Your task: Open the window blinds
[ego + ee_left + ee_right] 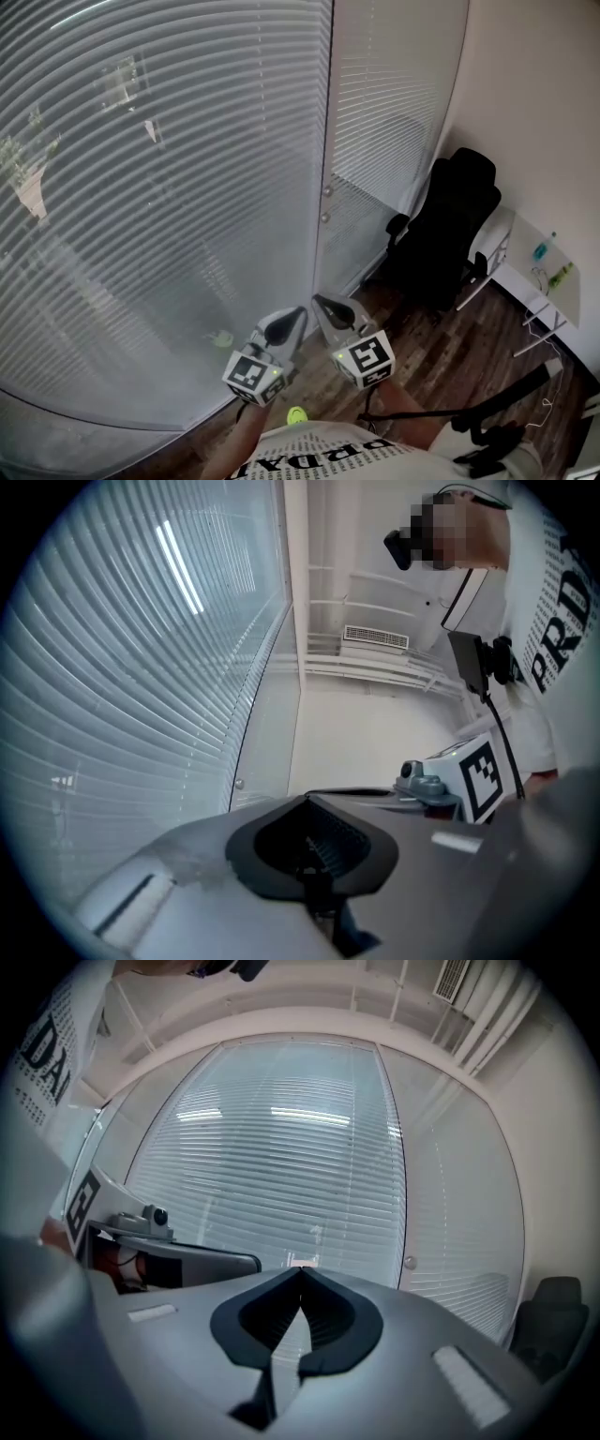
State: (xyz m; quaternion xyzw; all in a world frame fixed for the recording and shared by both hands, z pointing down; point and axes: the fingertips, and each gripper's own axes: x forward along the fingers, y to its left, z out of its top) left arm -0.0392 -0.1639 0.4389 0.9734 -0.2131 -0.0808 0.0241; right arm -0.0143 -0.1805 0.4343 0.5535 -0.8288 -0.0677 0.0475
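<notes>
Blinds (169, 187) down; left tool (298, 315), right tool (320, 301) both closed, empty, side by side before them.

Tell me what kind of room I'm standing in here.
Most likely an office or study: a black swivel chair stands beside a white desk, and lowered white blinds cover the tall windows.

Dark wood-plank floor (441, 361). Black high-back office chair (450, 234) stands at far corner. White desk (525, 281) stands along right edge, just beside chair, thin legs on planks.
</notes>
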